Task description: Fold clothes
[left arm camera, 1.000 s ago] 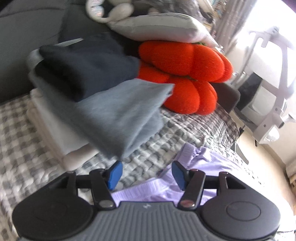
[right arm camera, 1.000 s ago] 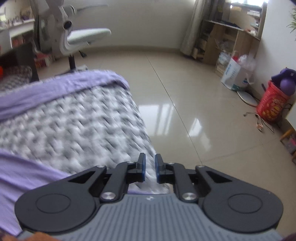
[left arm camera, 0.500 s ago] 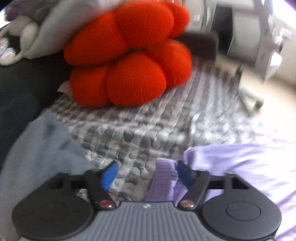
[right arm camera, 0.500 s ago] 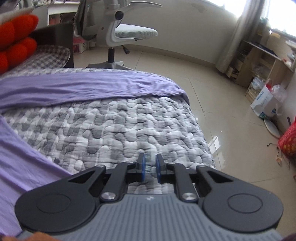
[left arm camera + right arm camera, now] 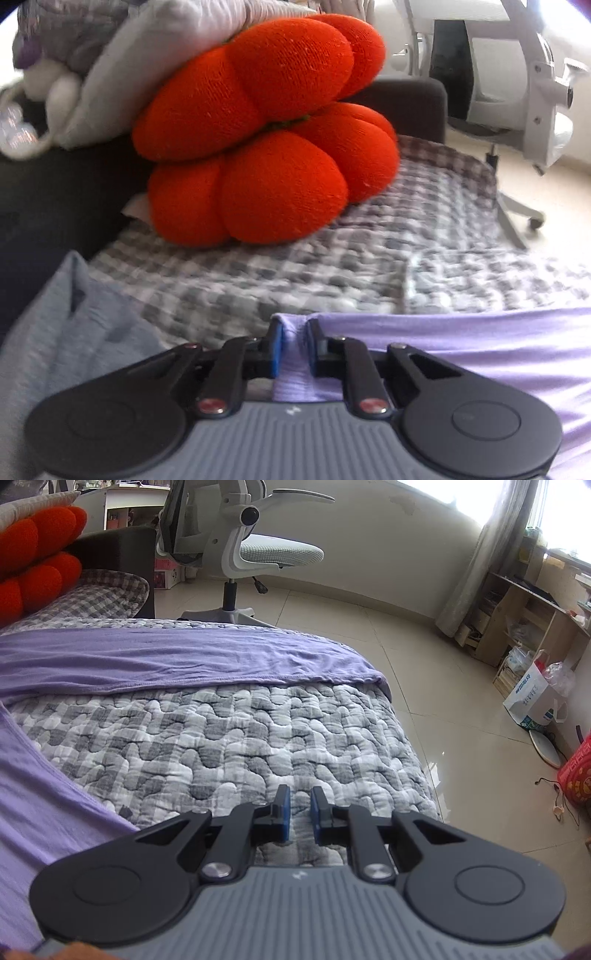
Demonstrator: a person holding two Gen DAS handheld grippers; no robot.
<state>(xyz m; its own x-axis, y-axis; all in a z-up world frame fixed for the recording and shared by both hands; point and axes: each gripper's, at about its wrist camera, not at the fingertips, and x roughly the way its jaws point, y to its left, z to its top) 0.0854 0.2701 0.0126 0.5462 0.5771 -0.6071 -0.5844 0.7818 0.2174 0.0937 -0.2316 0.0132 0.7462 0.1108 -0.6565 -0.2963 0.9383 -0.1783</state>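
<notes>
The lilac garment (image 5: pixel 461 354) lies spread on the bed, over its grey-and-white checked quilt (image 5: pixel 229 746), one edge running across toward the bed's foot. The left gripper (image 5: pixel 294 347) is closing its fingers on a bunched fold of that cloth, which sits pinched between the blue pads. The right gripper (image 5: pixel 300 814) hovers over bare quilt, fingers nearly together with nothing between them. A folded grey-blue garment (image 5: pixel 70 332), somewhat blurred, lies left; an orange pumpkin cushion (image 5: pixel 266 140) sits behind, and a white office chair (image 5: pixel 251 550) stands beyond.
</notes>
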